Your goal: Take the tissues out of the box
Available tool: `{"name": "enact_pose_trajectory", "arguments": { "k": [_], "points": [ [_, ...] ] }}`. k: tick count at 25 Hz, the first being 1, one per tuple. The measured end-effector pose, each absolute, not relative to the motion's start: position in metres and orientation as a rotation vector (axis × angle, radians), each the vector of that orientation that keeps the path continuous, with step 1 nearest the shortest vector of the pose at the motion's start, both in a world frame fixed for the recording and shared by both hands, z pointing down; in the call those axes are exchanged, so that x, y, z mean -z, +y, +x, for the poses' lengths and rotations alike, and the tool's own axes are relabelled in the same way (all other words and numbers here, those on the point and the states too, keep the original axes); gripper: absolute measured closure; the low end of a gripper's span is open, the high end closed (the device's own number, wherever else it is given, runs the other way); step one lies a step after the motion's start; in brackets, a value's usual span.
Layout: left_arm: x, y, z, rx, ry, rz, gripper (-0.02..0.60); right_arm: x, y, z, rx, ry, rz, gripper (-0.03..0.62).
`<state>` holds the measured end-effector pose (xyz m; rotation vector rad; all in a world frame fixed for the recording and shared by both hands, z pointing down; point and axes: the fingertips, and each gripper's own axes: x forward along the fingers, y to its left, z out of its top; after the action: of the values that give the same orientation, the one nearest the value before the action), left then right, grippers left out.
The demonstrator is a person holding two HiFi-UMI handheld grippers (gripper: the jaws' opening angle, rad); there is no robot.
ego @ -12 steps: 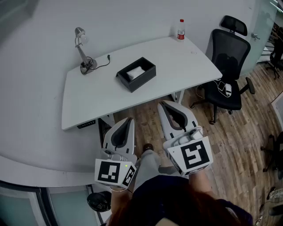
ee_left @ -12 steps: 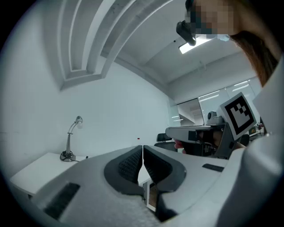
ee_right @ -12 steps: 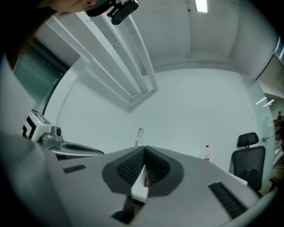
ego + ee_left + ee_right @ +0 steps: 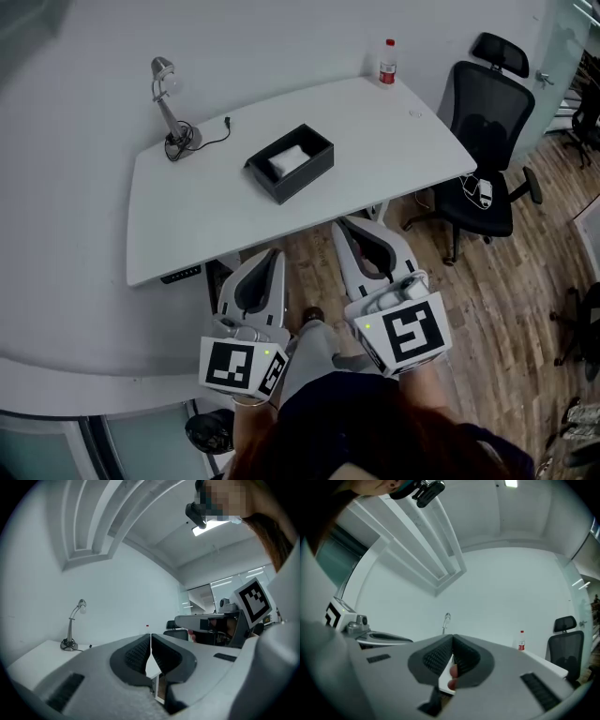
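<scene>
While both claws are held level above the wooden floor (image 4: 525,309), short of the near edge of the white surface (image 4: 394,131), neither touches anything that stands on it.

Left claw (image 4: 270,253): the jaws are fully closed. In the left gripper view the ribbed pads meet along a thin seam with nothing between them.

Right claw (image 4: 344,225): the jaws are likewise pressed together and hold nothing. Its marker cube (image 4: 405,334) faces the head camera, and it lies just beside the left claw.

Box (image 4: 307,174): a black, open-topped container near the middle of the surface, set at an angle to the edges and well apart from both claws. The tissues (image 4: 288,159) show as a white stack inside it, below the rim.

Other items on the surface:
- A desk lamp (image 4: 166,98) stands at the far left corner.
- A dark cable (image 4: 217,134) trails from the lamp's base towards the box.
- A bottle (image 4: 386,62) with a red cap and red label stands at the far right corner.

A black office chair (image 4: 487,141) stands on the floor off the right end of the surface.
</scene>
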<state>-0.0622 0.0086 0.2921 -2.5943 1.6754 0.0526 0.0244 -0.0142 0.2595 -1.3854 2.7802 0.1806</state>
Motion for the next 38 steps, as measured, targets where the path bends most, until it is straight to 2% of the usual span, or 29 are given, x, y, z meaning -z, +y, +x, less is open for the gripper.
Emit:
{"name": "enact_pose_trajectory", "arguments": {
  "k": [38],
  "points": [
    [-0.304,-0.146,-0.109,-0.038,1.707,-2.682,0.555,-0.285,-0.172,-0.034,-0.069,2.958,-1.403,0.563]
  ]
}}
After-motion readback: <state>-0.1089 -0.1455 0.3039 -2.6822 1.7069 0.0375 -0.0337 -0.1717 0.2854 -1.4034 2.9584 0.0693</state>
